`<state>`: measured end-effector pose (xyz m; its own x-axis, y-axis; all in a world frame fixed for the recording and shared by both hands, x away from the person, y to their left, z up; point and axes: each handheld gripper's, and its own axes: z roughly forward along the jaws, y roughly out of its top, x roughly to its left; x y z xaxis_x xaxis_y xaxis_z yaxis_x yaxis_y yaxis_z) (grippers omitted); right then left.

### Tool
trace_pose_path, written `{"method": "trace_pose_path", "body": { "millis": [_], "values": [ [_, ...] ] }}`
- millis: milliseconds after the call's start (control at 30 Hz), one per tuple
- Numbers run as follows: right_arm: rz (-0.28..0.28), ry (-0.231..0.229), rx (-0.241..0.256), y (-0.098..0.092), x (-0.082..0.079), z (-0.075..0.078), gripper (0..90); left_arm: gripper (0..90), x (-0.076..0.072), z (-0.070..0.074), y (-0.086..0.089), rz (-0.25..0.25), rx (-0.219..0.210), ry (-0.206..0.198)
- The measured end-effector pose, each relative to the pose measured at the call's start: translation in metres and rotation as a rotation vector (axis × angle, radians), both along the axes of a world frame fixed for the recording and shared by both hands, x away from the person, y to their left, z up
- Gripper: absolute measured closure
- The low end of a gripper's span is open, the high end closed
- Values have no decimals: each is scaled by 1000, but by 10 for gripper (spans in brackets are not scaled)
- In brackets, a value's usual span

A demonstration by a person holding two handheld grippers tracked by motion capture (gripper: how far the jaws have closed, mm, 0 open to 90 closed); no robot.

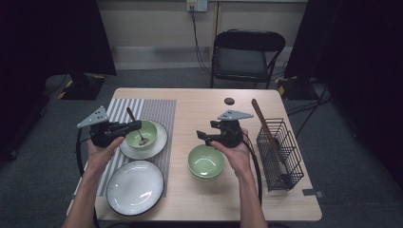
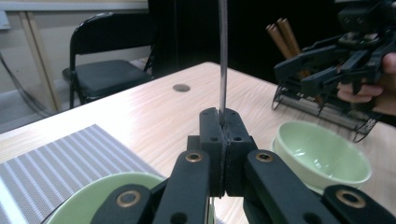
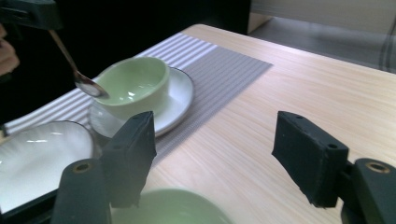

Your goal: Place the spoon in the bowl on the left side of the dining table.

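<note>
On the wooden worktop (image 1: pixel 199 102) a table setting is being laid out, with a striped placemat (image 1: pixel 157 111) spread along its left side so that the crockery is kept off the bare wood. Two white plates are placed on the mat: an empty one (image 1: pixel 135 186) near the person's edge, and a farther one (image 1: pixel 160 137) on which a green bowl (image 1: pixel 149 128) is carried, plate serving as saucer. A second green bowl (image 1: pixel 206 162) is set on the bare wood near the middle, apparently waiting for its own plate. At the right edge a black wire basket (image 1: pixel 280 154) is stood, in which brown chopsticks (image 1: pixel 262 121) are leaned, so that utensils are kept together within reach.

The left tongs (image 1: pixel 135 125) are clamped shut on the handle of a metal spoon (image 1: pixel 142 140), seen squeezed between the pads in the left gripper view. The spoon is held steeply, its head lowered into the bowl on the plate, judged to be for laying it down inside. The right tongs (image 1: pixel 203 136) are held apart and empty above the far rim of the second bowl, probably readied to take hold of it.
</note>
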<state>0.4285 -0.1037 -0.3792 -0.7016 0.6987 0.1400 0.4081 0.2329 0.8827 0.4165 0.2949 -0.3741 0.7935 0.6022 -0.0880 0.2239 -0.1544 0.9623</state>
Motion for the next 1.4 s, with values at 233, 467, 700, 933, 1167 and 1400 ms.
{"method": "trace_pose_path", "body": {
  "millis": [233,467,700,933,1167,1400],
  "values": [
    [-45,15,-10,-12,4,-12,288,894,4,-9,1,-10,13,18],
    [-59,26,-27,-15,7,-22,279,885,8,-18,2,-14,13,47],
    [-100,25,-24,-24,10,-32,261,874,8,-25,1,-14,33,63],
    [-149,53,-52,-35,15,-42,256,858,4,-26,-3,-21,50,67],
    [-182,90,-85,-39,21,-56,236,854,3,-34,3,-11,59,92],
    [-203,103,-129,-39,25,-71,216,836,-1,-35,4,-18,84,103]
  ]
}}
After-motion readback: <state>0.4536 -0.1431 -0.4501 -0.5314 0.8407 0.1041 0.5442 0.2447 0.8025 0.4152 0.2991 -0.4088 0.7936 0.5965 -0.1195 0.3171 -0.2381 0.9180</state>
